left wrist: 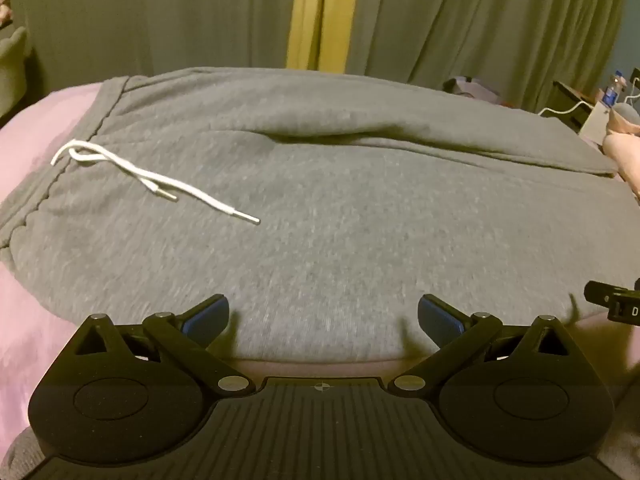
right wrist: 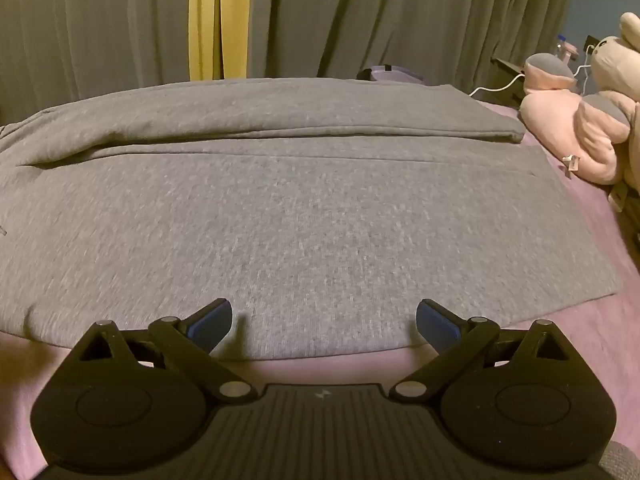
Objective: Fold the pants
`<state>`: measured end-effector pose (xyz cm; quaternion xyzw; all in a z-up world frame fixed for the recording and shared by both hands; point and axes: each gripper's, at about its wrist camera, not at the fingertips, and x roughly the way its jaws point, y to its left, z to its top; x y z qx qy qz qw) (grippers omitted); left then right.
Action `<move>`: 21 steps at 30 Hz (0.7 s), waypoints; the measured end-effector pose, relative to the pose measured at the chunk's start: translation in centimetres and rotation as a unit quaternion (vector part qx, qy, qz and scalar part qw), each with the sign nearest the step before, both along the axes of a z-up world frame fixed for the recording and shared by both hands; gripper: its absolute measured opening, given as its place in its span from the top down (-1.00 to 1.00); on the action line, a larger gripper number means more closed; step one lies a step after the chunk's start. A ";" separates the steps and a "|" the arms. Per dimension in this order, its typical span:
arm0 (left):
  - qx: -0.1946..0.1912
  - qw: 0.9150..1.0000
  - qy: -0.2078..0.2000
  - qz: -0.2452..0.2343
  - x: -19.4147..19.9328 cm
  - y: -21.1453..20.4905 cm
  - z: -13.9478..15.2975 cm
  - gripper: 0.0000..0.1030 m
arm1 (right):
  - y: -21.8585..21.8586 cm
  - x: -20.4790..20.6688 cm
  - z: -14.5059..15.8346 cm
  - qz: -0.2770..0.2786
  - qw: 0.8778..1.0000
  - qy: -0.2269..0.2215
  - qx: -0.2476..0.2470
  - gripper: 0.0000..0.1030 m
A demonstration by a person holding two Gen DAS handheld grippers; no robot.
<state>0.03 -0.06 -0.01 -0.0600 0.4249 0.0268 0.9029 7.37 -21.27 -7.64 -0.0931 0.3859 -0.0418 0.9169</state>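
Grey sweatpants (left wrist: 320, 208) lie flat across a pink bedsheet (left wrist: 36, 148), waistband at the left with a white drawstring (left wrist: 152, 178) on top. The far leg lies behind the near leg, with a fold line between them. My left gripper (left wrist: 323, 318) is open and empty, just over the near edge of the pants near the waist end. In the right wrist view the pants' leg part (right wrist: 312, 208) stretches to the hem at the right. My right gripper (right wrist: 324, 320) is open and empty over the near edge. A bit of the right gripper (left wrist: 612, 300) shows in the left wrist view.
Grey-green curtains with a yellow strip (left wrist: 320, 12) hang behind the bed. Pink and cream plush toys (right wrist: 580, 136) sit at the right end of the bed. A bedside stand with a bottle (left wrist: 610, 92) and white cable is at the far right.
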 end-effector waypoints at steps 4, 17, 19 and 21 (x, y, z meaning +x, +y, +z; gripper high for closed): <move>0.001 1.000 -0.001 -0.001 0.1 0.3 -0.3 -1.00 | 0.0 0.0 0.0 -0.001 1.000 0.001 0.000 -0.92; 0.014 1.000 0.000 0.000 -0.3 -0.3 -0.6 -1.00 | -0.1 0.1 0.1 -0.006 1.000 -0.001 0.003 -0.92; 0.015 1.000 0.001 -0.001 -0.3 -0.4 -0.6 -1.00 | -0.2 0.1 0.1 -0.006 1.000 0.000 0.004 -0.92; 0.015 1.000 0.001 -0.001 -0.3 -0.4 -0.6 -1.00 | -0.3 0.0 0.1 -0.005 1.000 -0.001 0.004 -0.92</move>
